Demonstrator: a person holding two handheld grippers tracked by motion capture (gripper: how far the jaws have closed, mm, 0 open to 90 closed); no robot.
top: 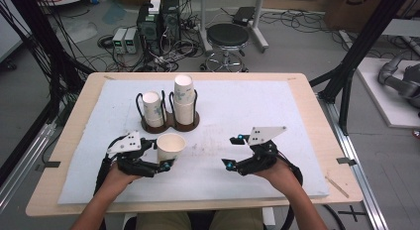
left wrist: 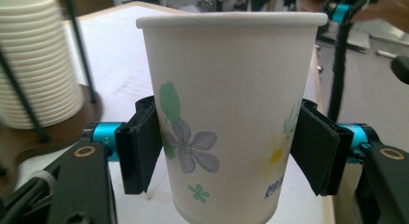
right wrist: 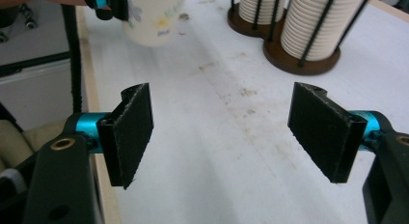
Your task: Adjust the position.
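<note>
High view: the left tool (top: 157, 155) is gripping a single paper cup (top: 171, 146), which is standing upright near the front left of the white mat (top: 247, 106) covering the desk (top: 74, 116). The cup's base is hidden behind its own rim and the tool. The right tool (top: 236, 151) is hovering over the mat with its jaws spread and nothing between them. Both forearms are entering from the bottom edge, cut off below the elbows. Behind the held cup, a dark two-ring cup holder (top: 170, 122) is carrying two stacks of cups (top: 183, 98).

Left gripper view: the paper cup (left wrist: 231, 122) is sitting between the two black pads (left wrist: 140, 144), each pressing against one side. Its wall is showing a printed green leaf, a blue flower and a yellow daisy; the bottom is cut off by the frame edge. A cup stack (left wrist: 36, 60) is appearing blurred at the left.

Right gripper view: the right tool (right wrist: 219, 137) is pointing across the stained mat (right wrist: 217, 161), jaws wide apart. The held cup (right wrist: 152, 19) is appearing at top left, its rim cut off. The two stacks (right wrist: 313, 26) are standing at top right.
</note>
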